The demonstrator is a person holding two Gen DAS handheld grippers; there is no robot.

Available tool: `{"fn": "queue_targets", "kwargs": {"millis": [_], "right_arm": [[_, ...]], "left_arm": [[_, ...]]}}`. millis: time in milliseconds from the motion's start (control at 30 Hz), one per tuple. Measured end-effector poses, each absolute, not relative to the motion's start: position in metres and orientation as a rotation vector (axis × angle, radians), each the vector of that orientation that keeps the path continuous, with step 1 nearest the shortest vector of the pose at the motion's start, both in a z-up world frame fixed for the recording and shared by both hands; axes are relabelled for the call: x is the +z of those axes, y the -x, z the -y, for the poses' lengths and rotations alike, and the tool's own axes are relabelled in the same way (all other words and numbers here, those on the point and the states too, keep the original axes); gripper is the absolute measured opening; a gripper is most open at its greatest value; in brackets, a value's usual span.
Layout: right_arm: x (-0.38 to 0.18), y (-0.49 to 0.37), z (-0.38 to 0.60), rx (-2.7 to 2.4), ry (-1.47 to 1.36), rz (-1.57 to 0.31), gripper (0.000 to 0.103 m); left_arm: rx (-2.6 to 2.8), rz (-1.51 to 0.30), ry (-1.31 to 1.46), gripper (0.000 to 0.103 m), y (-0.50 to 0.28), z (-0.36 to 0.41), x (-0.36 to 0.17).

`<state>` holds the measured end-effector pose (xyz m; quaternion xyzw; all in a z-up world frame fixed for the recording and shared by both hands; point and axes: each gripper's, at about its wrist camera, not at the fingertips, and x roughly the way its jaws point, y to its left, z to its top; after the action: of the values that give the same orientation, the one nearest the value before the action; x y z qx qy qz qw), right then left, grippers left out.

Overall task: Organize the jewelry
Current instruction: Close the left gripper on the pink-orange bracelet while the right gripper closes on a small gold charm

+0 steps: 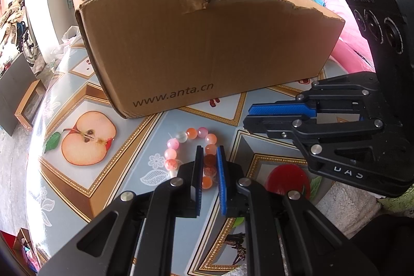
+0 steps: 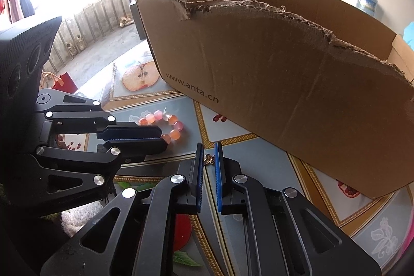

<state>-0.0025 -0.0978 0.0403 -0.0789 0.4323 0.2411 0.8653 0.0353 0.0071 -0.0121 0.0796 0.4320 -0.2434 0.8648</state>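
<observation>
A bracelet (image 1: pixel 191 133) of pink, orange and white beads lies on the fruit-print tablecloth in front of a torn cardboard box (image 1: pixel 207 48). My left gripper (image 1: pixel 209 150) is shut on the near side of the bracelet, with dark orange beads pinched between its blue pads. In the right wrist view the left gripper (image 2: pixel 161 137) comes in from the left, with the bracelet (image 2: pixel 174 133) at its tip. My right gripper (image 2: pixel 209 146) is shut on a small bronze charm (image 2: pixel 209 159) just above the cloth, near the box (image 2: pixel 284 84). The left wrist view shows the right gripper (image 1: pixel 247 117) with its jaws together.
The box is open-topped and fills the back of the table (image 1: pixel 64 198). The table's edge curves away at the left. Pink and blue bedding (image 1: pixel 346 43) lies beyond the right side. A fluffy white cloth (image 1: pixel 344 206) sits at the near right.
</observation>
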Motion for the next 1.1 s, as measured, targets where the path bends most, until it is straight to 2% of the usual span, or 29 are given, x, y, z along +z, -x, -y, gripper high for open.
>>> {"fn": "queue_targets", "kwargs": {"millis": [233,367,700,833,1100], "right_arm": [[0.035,-0.003,0.094,0.492,0.185,-0.923,0.019],[0.037,0.001,0.094,0.489,0.195,-0.924,0.020],[0.036,0.006,0.088,0.508,0.217,-0.920,0.020],[0.036,0.007,0.086,0.509,0.240,-0.918,0.012],[0.037,0.010,0.089,0.507,0.232,-0.917,0.010]], "left_arm": [[-0.510,-0.904,-0.167,0.010,-0.035,-0.008,-0.012],[-0.510,-0.904,-0.167,0.010,-0.035,-0.008,-0.013],[-0.510,-0.903,-0.166,0.010,-0.035,-0.007,-0.012],[-0.511,-0.901,-0.165,0.010,-0.036,-0.007,-0.012],[-0.512,-0.899,-0.168,0.010,-0.037,-0.006,-0.012]]}}
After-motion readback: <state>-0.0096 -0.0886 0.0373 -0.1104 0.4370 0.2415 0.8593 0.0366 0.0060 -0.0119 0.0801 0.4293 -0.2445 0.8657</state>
